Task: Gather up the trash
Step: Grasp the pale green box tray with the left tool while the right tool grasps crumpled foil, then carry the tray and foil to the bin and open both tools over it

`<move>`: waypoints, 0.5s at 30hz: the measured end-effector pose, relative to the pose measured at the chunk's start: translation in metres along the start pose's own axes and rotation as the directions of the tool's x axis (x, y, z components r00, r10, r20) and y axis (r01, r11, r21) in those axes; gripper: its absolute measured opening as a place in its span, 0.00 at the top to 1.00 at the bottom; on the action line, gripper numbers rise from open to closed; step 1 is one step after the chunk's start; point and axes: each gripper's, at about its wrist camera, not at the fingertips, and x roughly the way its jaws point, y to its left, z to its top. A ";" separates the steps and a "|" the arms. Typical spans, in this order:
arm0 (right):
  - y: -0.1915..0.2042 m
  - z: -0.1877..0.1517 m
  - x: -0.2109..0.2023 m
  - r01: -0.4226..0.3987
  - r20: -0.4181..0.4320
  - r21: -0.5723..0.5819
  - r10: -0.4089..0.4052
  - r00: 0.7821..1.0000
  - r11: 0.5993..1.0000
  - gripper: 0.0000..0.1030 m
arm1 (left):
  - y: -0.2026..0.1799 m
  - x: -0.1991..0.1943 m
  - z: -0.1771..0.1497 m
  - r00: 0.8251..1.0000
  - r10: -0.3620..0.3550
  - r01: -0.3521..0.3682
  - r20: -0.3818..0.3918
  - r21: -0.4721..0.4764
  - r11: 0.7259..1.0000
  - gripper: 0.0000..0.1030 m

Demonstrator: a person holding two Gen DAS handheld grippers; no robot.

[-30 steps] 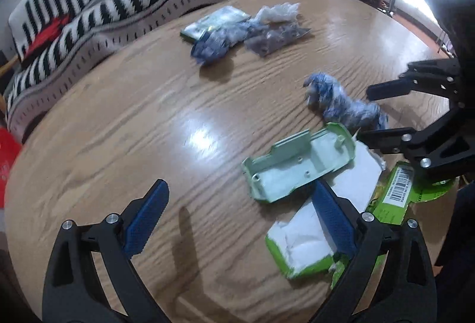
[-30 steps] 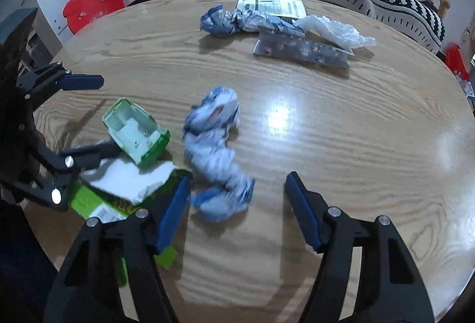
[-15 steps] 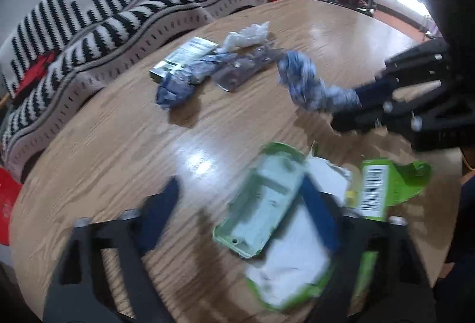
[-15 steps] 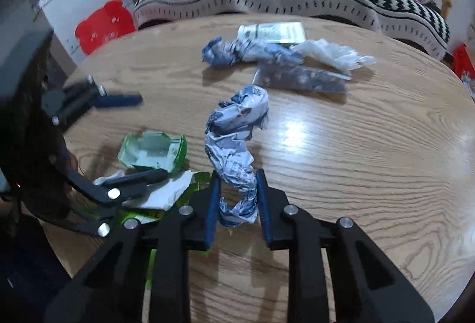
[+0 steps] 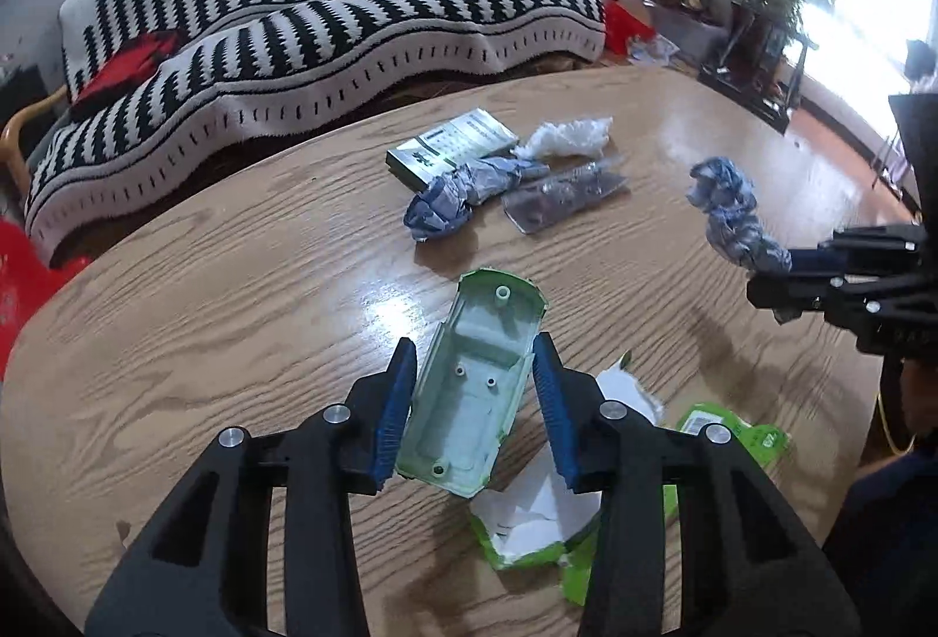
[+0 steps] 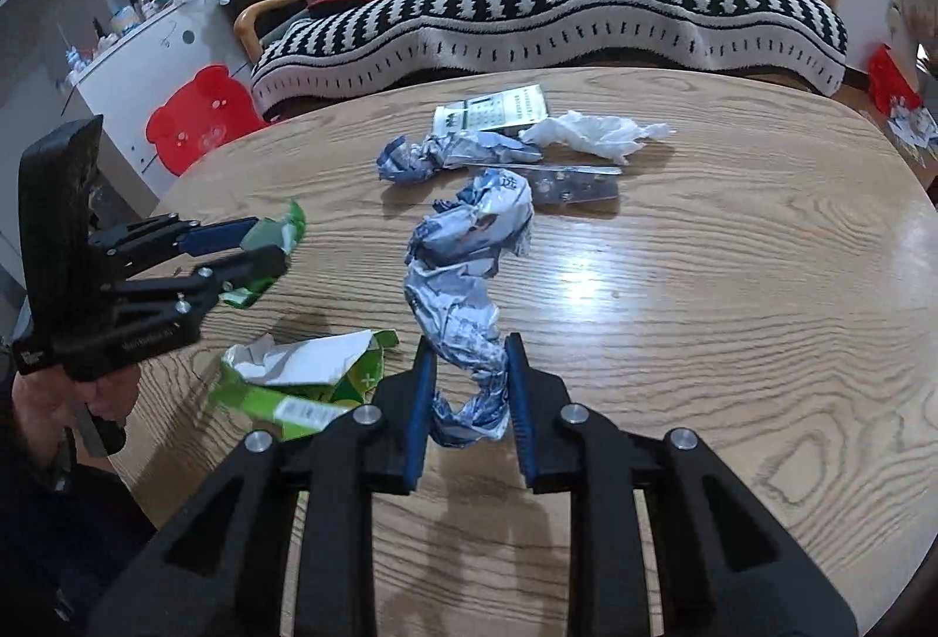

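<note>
Pickup step. Left claw (image 5: 475, 397) closing on green plastic tray (image 5: 475, 379), raised off counter (image 5: 234, 297). Right claw (image 6: 469, 391) clamped on crumpled blue wrapper (image 6: 463, 273) (dangling). Next: carry both to bin; none in view.

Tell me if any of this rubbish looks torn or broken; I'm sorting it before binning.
Yes. The green carton near the table edge is ripped open, white inside showing. The green plastic shell between the closing left gripper fingers has a jagged, broken-looking far rim. The crumpled blue-white wrapper in the right gripper is twisted, not torn.
</note>
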 end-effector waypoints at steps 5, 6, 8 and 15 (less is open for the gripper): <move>-0.010 -0.005 -0.012 0.024 0.007 0.026 -0.024 1.000 0.999 0.77 | -0.015 -0.001 0.004 1.000 0.001 -0.001 -0.004 0.013 1.000 0.61; -0.013 -0.007 -0.016 0.032 0.011 0.031 -0.033 0.999 0.999 0.77 | -0.018 -0.001 0.005 1.000 0.000 0.000 -0.004 0.017 1.000 0.61; -0.020 -0.010 -0.024 0.048 0.018 0.043 -0.048 0.999 0.998 0.77 | -0.029 -0.002 0.008 1.000 -0.005 0.005 -0.004 0.022 1.000 0.61; -0.066 -0.034 -0.070 0.121 0.044 0.128 -0.128 0.991 0.984 0.77 | -0.087 0.000 0.024 0.999 -0.048 0.048 -0.001 0.069 0.996 0.61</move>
